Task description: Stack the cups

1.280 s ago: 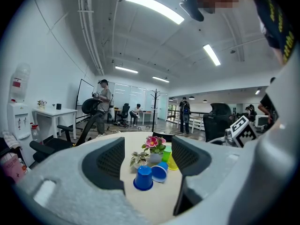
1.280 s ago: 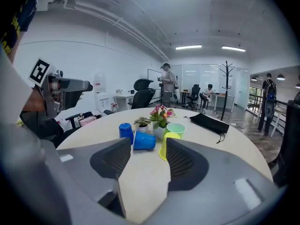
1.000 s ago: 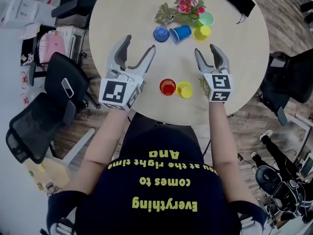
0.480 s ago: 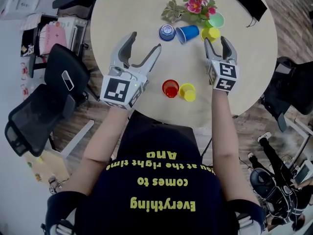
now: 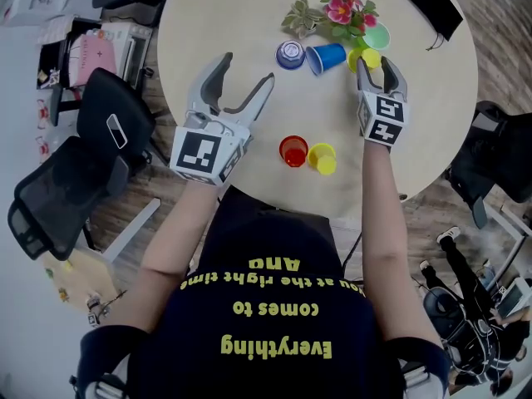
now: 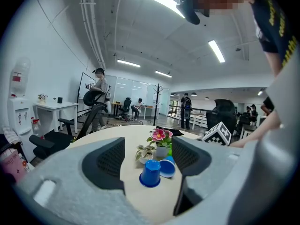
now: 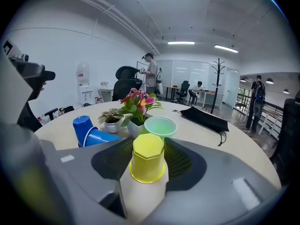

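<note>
Round bench (image 5: 249, 23) seen from above, with black office chairs (image 5: 83, 165) on the floor at its left. Left claw (image 5: 245, 71): held over the near-left part of the bench, jaws spread wide, nothing between them; its own view looks through the gap at the cups further off. Dark blue cup (image 5: 290, 54): upside down at the far side, just beside a lighter blue cup (image 5: 327, 56) lying on its side. Red cup (image 5: 293, 151) and near yellow cup (image 5: 322, 158): side by side by the near edge, between the two arms. Potted flowers (image 5: 345, 11) and a small leafy plant (image 5: 301, 15): behind the blue cups. Right claw (image 5: 376, 61): jaws have just been closing and stand either side of an upside-down far yellow cup (image 7: 148, 157), which still rests on the bench. Green cup (image 5: 376, 36): mouth up, just beyond that yellow cup, against the flowerpot. Black pouch (image 5: 426, 2): at the far right edge
</note>
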A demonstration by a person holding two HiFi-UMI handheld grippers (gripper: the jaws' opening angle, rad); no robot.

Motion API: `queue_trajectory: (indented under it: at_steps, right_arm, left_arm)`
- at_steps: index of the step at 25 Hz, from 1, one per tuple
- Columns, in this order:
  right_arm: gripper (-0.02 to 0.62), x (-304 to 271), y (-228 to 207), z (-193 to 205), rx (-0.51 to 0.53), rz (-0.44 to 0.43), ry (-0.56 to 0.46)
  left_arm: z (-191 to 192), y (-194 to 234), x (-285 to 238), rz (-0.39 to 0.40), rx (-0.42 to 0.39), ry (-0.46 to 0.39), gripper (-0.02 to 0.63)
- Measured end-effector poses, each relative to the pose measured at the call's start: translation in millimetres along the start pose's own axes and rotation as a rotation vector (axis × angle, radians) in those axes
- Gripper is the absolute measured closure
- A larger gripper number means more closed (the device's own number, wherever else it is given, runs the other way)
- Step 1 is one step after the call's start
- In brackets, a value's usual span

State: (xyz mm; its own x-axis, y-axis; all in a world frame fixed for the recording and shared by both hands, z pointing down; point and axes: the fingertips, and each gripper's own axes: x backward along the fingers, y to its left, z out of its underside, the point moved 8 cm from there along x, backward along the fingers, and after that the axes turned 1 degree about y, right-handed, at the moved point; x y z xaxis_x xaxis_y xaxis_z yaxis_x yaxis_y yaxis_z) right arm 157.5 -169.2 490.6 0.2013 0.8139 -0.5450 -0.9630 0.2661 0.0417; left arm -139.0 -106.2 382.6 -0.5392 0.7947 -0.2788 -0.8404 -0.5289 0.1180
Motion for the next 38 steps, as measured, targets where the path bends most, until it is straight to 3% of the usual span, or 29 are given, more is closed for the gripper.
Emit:
queue_trajectory:
  at_steps: [18,38]
  right_arm:
    - [0.373,88,26,-4,0.016,-0.027,-0.064]
    - [0.374,200,66,102,0.017,-0.001,0.091]
  left_arm:
    - [-10,-13,18,0.032,-0.019,-0.037,0.293]
    - [-6,-47,37,0.116,-0.043,-0.051,0.293]
